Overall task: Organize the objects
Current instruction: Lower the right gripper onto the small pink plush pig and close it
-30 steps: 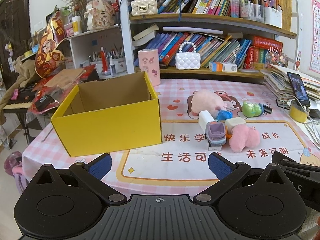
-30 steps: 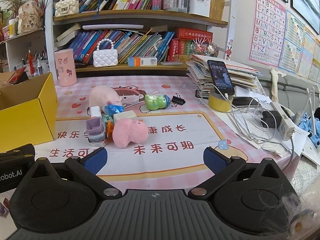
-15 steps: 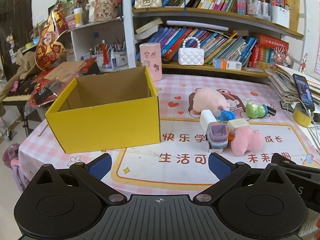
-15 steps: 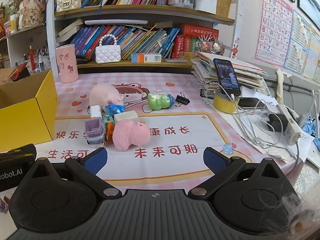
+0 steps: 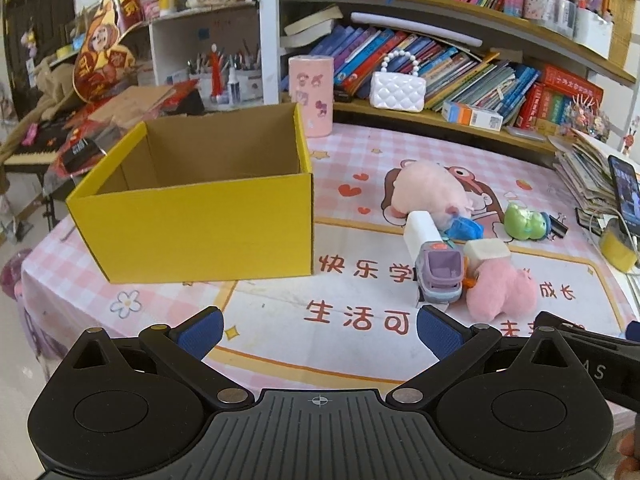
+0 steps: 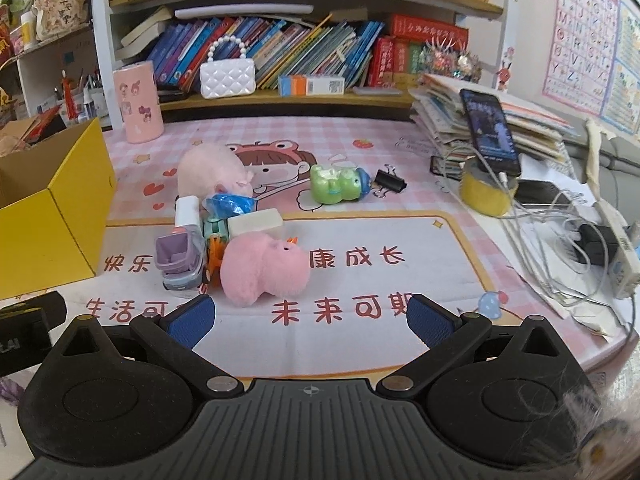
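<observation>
An open, empty yellow cardboard box (image 5: pixel 192 220) stands at the table's left; its corner shows in the right wrist view (image 6: pixel 52 220). A cluster of toys lies right of it: a small pink plush (image 6: pixel 262 270), a purple toy truck (image 6: pixel 178 260), a white block (image 6: pixel 256 221), a larger pink plush (image 6: pixel 212 172) and a green frog toy (image 6: pixel 334 184). My left gripper (image 5: pixel 318 330) is open and empty above the table's near edge, in front of the box. My right gripper (image 6: pixel 310 318) is open and empty, just short of the small pink plush.
A bookshelf (image 5: pixel 440 64) with a white handbag (image 5: pixel 396 88) and a pink cylinder (image 5: pixel 312 96) lines the back. At the right are a stack of papers (image 6: pixel 480 120), a phone on a yellow tape roll (image 6: pixel 486 188), and tangled cables (image 6: pixel 568 248).
Both grippers have moved forward and higher over the table; the box and toys appear closer. No object has been moved and both grippers stay open.
</observation>
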Demonstrator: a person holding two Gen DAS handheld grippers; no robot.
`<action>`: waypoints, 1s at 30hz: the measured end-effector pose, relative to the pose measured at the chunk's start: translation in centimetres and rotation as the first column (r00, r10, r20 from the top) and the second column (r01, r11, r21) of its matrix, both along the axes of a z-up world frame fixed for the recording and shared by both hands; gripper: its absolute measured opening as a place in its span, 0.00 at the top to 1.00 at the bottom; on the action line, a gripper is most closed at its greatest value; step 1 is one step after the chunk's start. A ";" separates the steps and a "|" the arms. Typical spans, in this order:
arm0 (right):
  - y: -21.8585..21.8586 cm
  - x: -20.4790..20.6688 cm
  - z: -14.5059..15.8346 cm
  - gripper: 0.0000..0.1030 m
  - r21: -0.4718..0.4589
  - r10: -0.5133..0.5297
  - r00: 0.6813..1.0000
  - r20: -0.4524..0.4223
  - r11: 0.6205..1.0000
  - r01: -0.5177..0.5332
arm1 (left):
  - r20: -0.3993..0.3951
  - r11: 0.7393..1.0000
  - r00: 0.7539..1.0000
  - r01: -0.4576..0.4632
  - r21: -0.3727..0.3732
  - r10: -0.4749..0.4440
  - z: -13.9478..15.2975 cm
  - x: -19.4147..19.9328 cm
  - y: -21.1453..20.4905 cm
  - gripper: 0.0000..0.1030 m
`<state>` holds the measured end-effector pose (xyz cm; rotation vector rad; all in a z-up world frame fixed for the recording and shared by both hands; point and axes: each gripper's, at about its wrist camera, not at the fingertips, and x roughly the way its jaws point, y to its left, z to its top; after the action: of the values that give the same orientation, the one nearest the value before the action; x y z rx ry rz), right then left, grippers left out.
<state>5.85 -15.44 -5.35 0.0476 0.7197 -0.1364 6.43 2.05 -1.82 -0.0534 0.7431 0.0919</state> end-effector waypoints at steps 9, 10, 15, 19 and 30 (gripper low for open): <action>-2.0 4.0 -1.3 0.03 0.068 0.079 0.995 -0.059 0.995 -0.075 | -0.045 0.996 0.995 -0.093 -0.016 0.092 -0.6 1.7 -0.8 0.00; -2.2 4.4 -1.4 0.03 0.068 0.095 0.994 -0.061 0.994 -0.091 | -0.051 0.994 0.993 -0.108 -0.018 0.107 -0.7 1.9 -0.9 0.00; -2.5 6.0 -2.1 0.10 0.062 0.182 0.981 -0.060 0.982 -0.179 | -0.081 0.983 0.981 -0.180 -0.029 0.177 -1.0 2.5 -1.0 0.00; -2.5 7.0 -2.6 0.13 0.070 0.252 0.965 -0.068 0.966 -0.248 | -0.076 0.973 0.971 -0.229 -0.033 0.225 -0.8 2.4 -1.2 0.00; -1.6 10.7 -5.2 0.35 0.130 0.382 0.916 -0.124 0.921 -0.367 | -0.052 0.959 0.958 -0.283 -0.014 0.282 0.1 2.4 -1.9 0.00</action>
<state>16.59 -17.07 -10.53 -0.0017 0.8708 0.2699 8.88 0.19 -1.75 -0.1786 0.7824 0.3590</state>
